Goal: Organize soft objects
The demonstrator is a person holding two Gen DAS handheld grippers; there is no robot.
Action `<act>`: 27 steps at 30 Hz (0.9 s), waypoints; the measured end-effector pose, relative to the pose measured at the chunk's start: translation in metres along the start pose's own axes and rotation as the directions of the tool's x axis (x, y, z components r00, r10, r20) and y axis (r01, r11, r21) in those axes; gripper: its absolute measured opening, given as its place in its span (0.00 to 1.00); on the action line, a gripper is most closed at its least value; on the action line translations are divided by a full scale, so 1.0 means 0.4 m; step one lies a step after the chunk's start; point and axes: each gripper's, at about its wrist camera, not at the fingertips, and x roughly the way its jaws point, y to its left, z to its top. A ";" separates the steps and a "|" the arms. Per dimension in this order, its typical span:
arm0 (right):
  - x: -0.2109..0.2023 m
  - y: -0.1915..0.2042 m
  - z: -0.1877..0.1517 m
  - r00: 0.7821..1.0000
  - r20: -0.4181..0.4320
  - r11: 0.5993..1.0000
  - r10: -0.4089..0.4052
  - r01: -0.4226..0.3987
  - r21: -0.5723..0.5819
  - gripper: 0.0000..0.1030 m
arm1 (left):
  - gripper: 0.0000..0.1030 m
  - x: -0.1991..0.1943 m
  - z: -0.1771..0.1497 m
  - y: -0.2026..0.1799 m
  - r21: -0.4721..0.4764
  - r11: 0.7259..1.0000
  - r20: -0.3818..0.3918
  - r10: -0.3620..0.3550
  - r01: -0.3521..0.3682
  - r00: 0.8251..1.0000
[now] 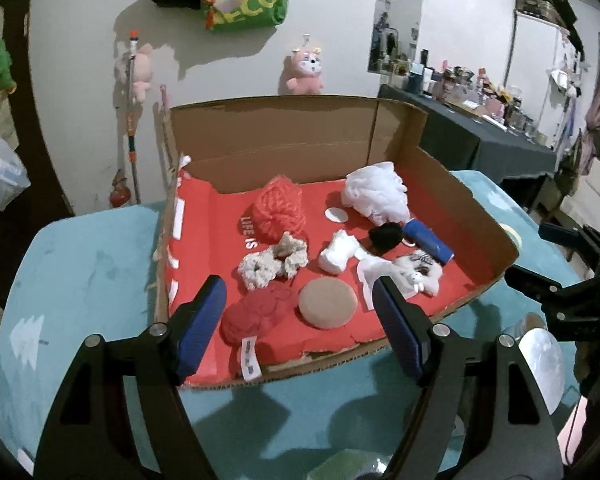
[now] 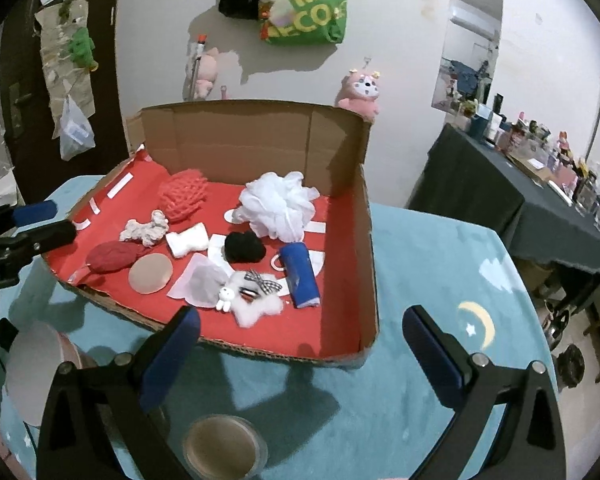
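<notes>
Task is looking mostly done: all the soft items in view are sitting inside the cardboard box (image 2: 364,208), none loose on the teal tabletop (image 2: 420,288) as far as both views are showing.

Both grippers are hanging back on the near side of the box, holding nothing. Left gripper (image 1: 300,320) fingers are standing well apart with only box contents showing beyond the gap; right gripper (image 2: 300,344) fingers are spread as wide as they go, over the box's near edge.

Box contents, on the red liner:
- beyond the left fingers: dark red knit piece (image 1: 256,314), tan round pad (image 1: 328,302), cream scrunchie (image 1: 272,264), orange yarn ball (image 1: 280,208) farther back
- beyond the right fingers: white fluffy hair clip (image 2: 252,296), blue cloth roll (image 2: 300,276), black pom (image 2: 244,248), small white pad (image 2: 188,242), white mesh pouf (image 2: 280,204) at the back

Sorting within the box is looking loose, no clear grouping; possibly more arranging left, hard to judge.

A tape roll (image 2: 224,448) is sitting on the tabletop just under the right fingers, outside the box.
</notes>
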 end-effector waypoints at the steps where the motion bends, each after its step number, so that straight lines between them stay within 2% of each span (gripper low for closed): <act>1: 0.002 -0.002 -0.004 1.000 -0.001 1.000 0.001 -0.001 0.006 1.00 | 0.73 -0.002 -0.007 0.001 -0.012 1.000 0.002 0.003 -0.003 1.000; 5: 0.005 0.000 -0.018 1.000 -0.003 1.000 0.002 -0.002 0.022 1.00 | 0.73 -0.002 -0.032 0.001 -0.045 0.999 -0.007 0.008 -0.008 1.000; 14: 0.019 0.005 -0.039 1.000 -0.012 0.999 -0.007 0.007 0.040 1.00 | 0.73 0.010 -0.072 -0.021 -0.038 0.998 -0.025 0.054 -0.055 0.998; 20: 0.029 0.008 -0.047 1.000 -0.015 0.999 -0.014 0.014 0.041 1.00 | 0.73 0.022 -0.088 -0.019 -0.059 0.998 -0.050 0.032 -0.035 0.998; 27: 0.042 0.008 -0.047 1.000 -0.012 0.999 -0.022 0.023 0.043 1.00 | 0.73 0.041 -0.095 -0.017 -0.056 0.997 -0.074 0.045 -0.049 0.996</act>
